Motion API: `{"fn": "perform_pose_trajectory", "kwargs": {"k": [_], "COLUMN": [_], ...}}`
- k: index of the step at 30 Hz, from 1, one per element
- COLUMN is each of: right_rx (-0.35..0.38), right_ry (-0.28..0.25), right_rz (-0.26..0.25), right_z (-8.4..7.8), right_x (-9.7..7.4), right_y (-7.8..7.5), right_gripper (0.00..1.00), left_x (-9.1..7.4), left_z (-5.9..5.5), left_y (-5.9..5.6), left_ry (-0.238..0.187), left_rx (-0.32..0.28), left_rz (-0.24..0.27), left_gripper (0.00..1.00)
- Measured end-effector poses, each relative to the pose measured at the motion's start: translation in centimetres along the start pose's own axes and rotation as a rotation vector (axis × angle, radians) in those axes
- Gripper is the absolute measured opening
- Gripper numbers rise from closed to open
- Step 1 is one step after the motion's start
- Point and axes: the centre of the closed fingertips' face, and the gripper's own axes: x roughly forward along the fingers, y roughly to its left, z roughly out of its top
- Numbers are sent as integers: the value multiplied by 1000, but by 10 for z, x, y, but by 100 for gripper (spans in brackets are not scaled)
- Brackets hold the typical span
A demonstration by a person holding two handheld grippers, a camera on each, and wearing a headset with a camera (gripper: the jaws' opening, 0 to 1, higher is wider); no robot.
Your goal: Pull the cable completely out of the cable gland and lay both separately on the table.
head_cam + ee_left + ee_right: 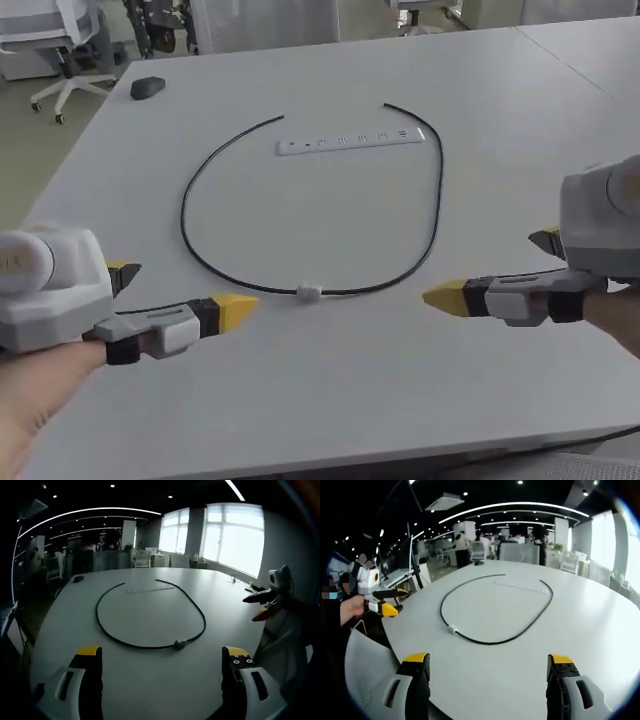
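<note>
Gaping wide, left tongs (pixel 162 652) and right tongs (pixel 489 658) hold and touch nothing.

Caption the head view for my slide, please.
Open left gripper and right gripper flank the black cable loop, cable gland threaded on it, on the white table.

The left gripper (pixel 162 655), jaws wide apart, hangs before the white cable gland (pixel 178 642) (strung on a looped black cable (pixel 96 614)); a power strip (pixel 142 589) lies beyond it.

Black cable (pixel 186 232) looped on table, white gland (pixel 308 292) threaded midway.
</note>
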Motion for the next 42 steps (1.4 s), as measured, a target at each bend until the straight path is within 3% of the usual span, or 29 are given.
{"fn": "perform_pose_trajectory", "kwargs": {"k": [14,19,27,30,32,33,42], "right_rx": [-45,-64,-126,-143,-131,-135,-251], "right_ry": [34,40,35,89,141,140,157], "right_rz": [16,43,213,287,342,363,485], "right_z": [2,7,29,28,22,23,27], "right_x": [13,18,48,65,74,79,125], "right_y": [-11,-8,23,37,47,51,85], "right_gripper": [97,94,85,79,71,65,49], "left_x": [6,7,7,7,7,7,8], "left_z": [2,5,1,0,-1,-1,-4], "left_y": [2,5,6,7,8,8,12], "left_ry": [-3,-6,7,5,8,9,15], "left_rx": [0,-2,0,-6,-7,-9,-12], "left_rz": [-5,-5,-12,-12,-12,-13,-15], "left_gripper": [100,100,100,100,100,100,99]}}
